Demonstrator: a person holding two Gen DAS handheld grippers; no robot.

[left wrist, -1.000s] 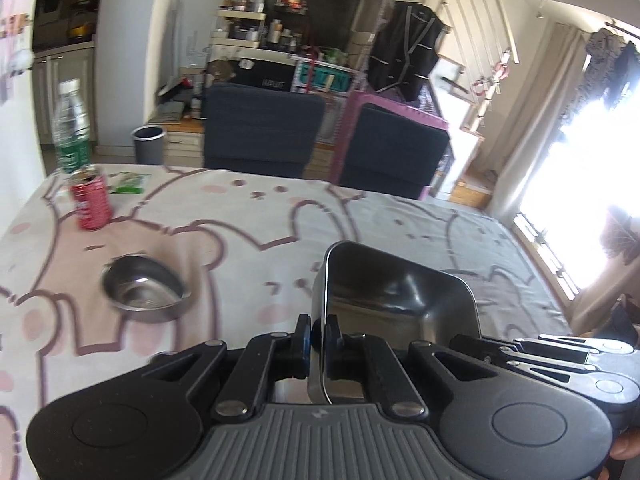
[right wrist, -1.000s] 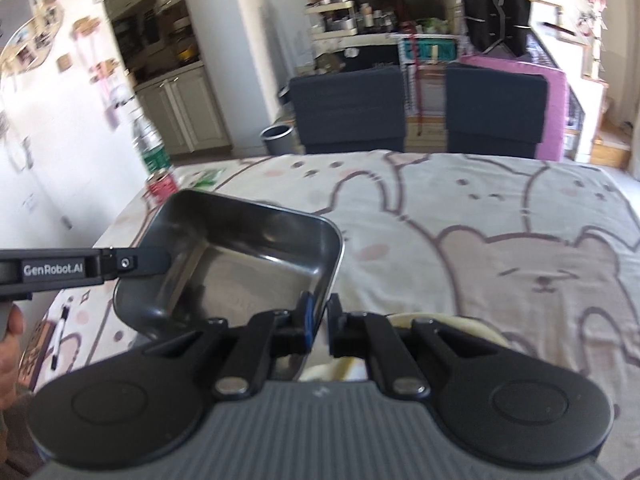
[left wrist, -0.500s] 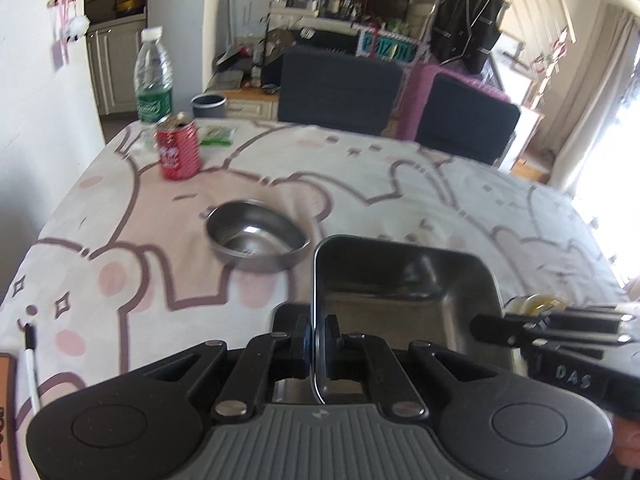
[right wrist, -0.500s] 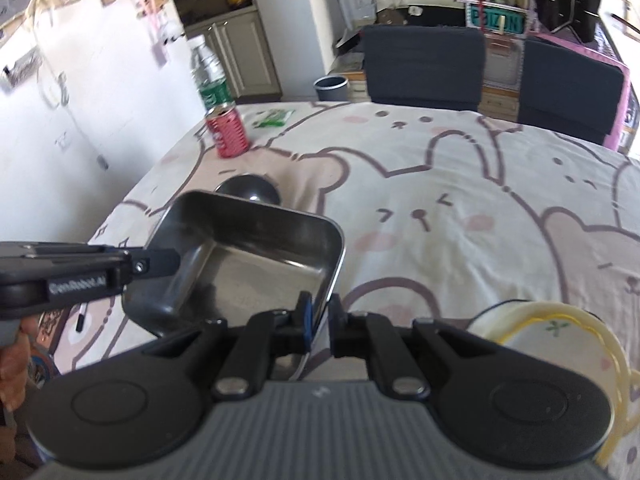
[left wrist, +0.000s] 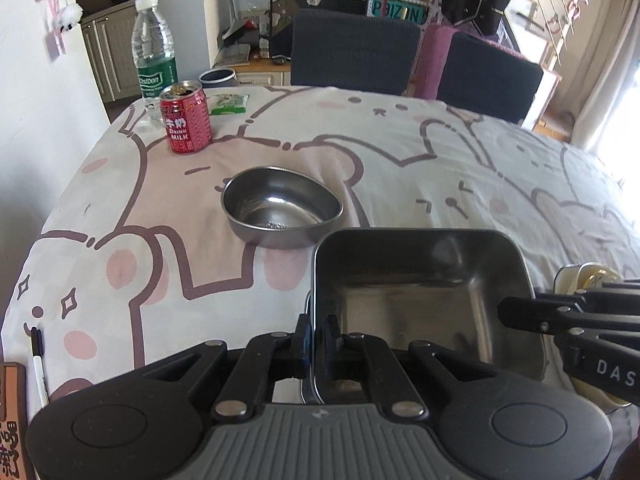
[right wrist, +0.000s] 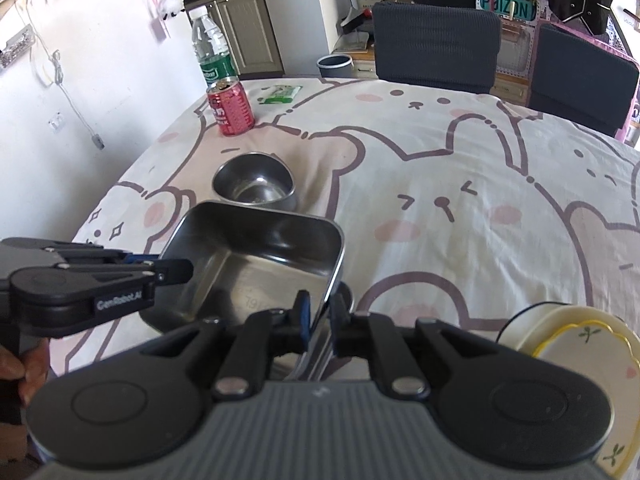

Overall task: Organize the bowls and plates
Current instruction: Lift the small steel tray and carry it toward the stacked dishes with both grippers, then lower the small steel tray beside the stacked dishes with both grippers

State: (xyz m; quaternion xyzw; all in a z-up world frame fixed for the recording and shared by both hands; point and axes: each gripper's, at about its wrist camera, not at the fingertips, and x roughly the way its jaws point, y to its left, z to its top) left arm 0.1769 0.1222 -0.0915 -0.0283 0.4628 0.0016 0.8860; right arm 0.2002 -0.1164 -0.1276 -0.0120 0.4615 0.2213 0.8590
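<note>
Over the bunny tablecloth [left wrist: 400, 152]: I have both grippers on one rectangular steel tray [left wrist: 420, 292], which I take as my landmark.
Tray position: near edge of the table, tilted in the right wrist view, with another steel rim just under its near-left corner.
Left gripper [left wrist: 316, 340]: clamped tight on the tray's near-left wall, pads pressed on either side of the thin rim.
Right gripper [right wrist: 320, 312]: I see its jaws easing apart, with the tray's near-right corner between them; a sliver of gap shows by the blue pad.
Steel bowl [left wrist: 280, 212]: just beyond the tray's far-left corner, upright on the cloth, not touching it.
Cream plate [right wrist: 580, 364]: right of the tray, yellow-rimmed, with small leaf marks.
Red can [left wrist: 186, 122]: well beyond the tray, far left, beside a water bottle [left wrist: 154, 56].
Green packet [left wrist: 230, 103]: just right of the can.
Pen [left wrist: 38, 360]: left of the tray at the cloth's edge.
</note>
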